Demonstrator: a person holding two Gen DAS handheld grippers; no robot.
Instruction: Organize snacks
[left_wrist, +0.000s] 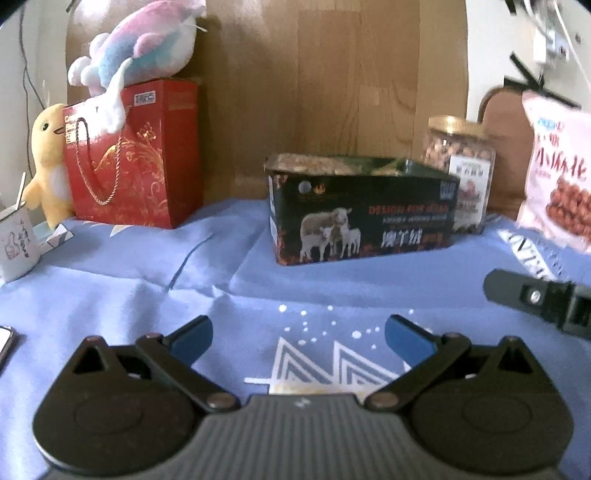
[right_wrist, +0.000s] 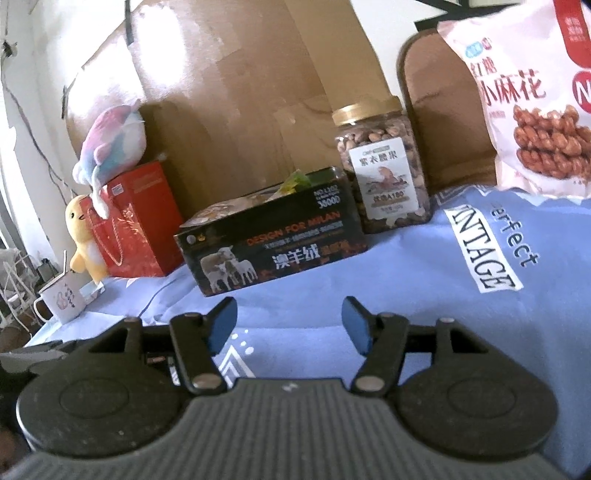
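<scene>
Snacks: spread along the back of the blue cloth (right_wrist: 424, 295), against the brown board.
Black box (right_wrist: 273, 243): open-topped, packets inside; stiff card, fairly light I'd say, best taken by a short end wall.
Pink bag (right_wrist: 535, 122): far right, soft and crinkly; pinch the top seam, contents look breakable.
Nut jar (right_wrist: 382, 166): just behind the box's right end, rigid, slick, heaviest; grip the flat sides.
Left gripper (left_wrist: 298, 338): spread wide, nothing between.
Right gripper (right_wrist: 289, 321): partly spread, empty.
Box contents: too blurred to name.
</scene>
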